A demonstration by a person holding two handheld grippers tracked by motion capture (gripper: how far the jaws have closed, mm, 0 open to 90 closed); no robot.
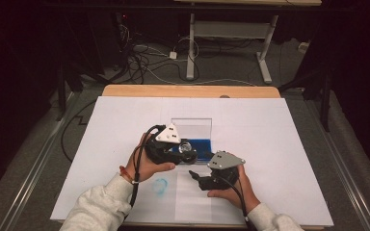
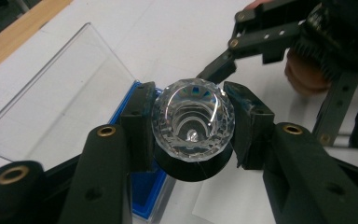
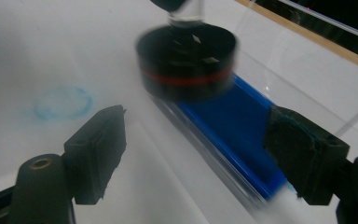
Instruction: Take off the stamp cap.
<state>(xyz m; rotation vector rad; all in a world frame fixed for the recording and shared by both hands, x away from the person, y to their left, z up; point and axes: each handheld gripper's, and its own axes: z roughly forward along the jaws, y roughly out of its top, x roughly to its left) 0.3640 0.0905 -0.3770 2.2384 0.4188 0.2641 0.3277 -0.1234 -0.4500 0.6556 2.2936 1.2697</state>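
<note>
A stamp with a faceted clear crystal handle (image 2: 193, 119) and a round black base (image 2: 191, 170) hangs just above a blue ink pad (image 2: 147, 191). My left gripper (image 2: 191, 122) is shut on the crystal handle, one pad on each side. In the high view the left gripper (image 1: 185, 151) holds the stamp (image 1: 189, 148) at the front of the pad's case (image 1: 192, 139). My right gripper (image 1: 196, 179) sits just in front and to the right, open and holding nothing. The right gripper view, blurred, shows the stamp's black base with a red ring (image 3: 186, 63) over the blue pad (image 3: 235, 126).
The pad's clear lid (image 2: 60, 102) stands open behind the pad. A faint blue ring mark (image 1: 160, 186) lies on the white paper (image 1: 279, 144) near the front. The wooden table edge (image 1: 188, 90) runs along the back. The right gripper's arms (image 2: 261, 37) reach close to the stamp.
</note>
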